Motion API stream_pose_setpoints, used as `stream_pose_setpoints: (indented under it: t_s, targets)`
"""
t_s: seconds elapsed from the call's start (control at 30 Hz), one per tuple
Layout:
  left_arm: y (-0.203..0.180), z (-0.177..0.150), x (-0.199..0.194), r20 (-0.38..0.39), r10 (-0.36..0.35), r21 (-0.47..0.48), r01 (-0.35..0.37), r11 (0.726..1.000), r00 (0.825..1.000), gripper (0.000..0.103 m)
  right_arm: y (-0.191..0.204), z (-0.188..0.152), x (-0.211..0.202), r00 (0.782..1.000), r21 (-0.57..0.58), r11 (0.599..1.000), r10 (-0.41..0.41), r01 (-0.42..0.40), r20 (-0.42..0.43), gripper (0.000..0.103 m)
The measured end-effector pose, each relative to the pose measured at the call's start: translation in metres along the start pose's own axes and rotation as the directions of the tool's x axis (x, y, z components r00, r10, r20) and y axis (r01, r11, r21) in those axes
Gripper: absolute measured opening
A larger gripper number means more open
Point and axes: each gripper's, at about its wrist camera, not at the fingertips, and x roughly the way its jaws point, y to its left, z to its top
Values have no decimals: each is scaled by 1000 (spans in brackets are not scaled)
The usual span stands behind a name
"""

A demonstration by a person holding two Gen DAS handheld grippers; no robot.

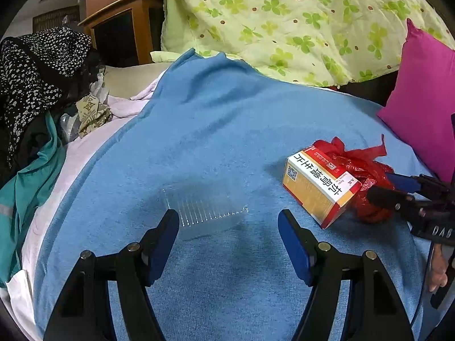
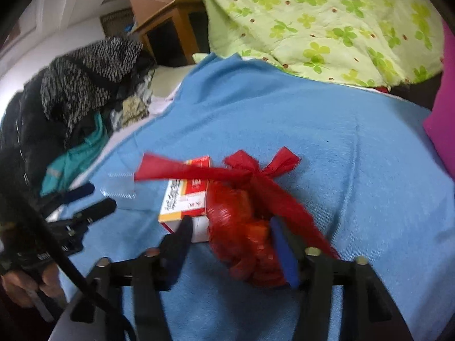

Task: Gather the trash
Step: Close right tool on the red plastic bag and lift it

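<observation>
Right wrist view shows the right gripper (image 2: 230,231) low over the blue blanket (image 2: 355,170), with its two fingers spread wide. The red plastic bag (image 2: 241,227) sits between them, close against the blue pad of the finger on the right side of the picture, but the other finger is not touching it, so nothing is pinched. The picture is blurry, so I cannot tell if the bag touches that pad. The bag has long tied ends that stick up and out. Just beside the bag, on its left, lies the medicine box (image 2: 184,199), and the two touch. In the left wrist view the left gripper (image 1: 229,224) is also spread wide and holds nothing. Right in front of it, near the near edge of the blanket, lies a clear plastic tray (image 1: 204,204) that is hard to see. The box (image 1: 321,184) and the bag (image 1: 366,176) are off to its right, toward the pink pillow (image 1: 421,102). A pile of clothes (image 1: 37,85) sits at the left edge of the bed, and a green clover quilt (image 1: 284,20) at the far edge. I think the step in hand is grabbing the red bag. Next, the right fingers need to close on the bag's crumpled middle and not catch the box. The bag is soft and thin, so it may slip or squash.
</observation>
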Motion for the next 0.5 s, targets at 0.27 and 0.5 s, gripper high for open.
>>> stream_pose_setpoints:
  t_s: [0.27,0.5]
  targets:
    - [-2,-2,1,1,-8,0,8,1000,1000,73,3,-8,12,982,-145,972,-189,184,-27,58]
    - [-8,1,-6,55,-51,-2,52,999,997,73,-37,2,-24,990,94,986,-139,136,19,47]
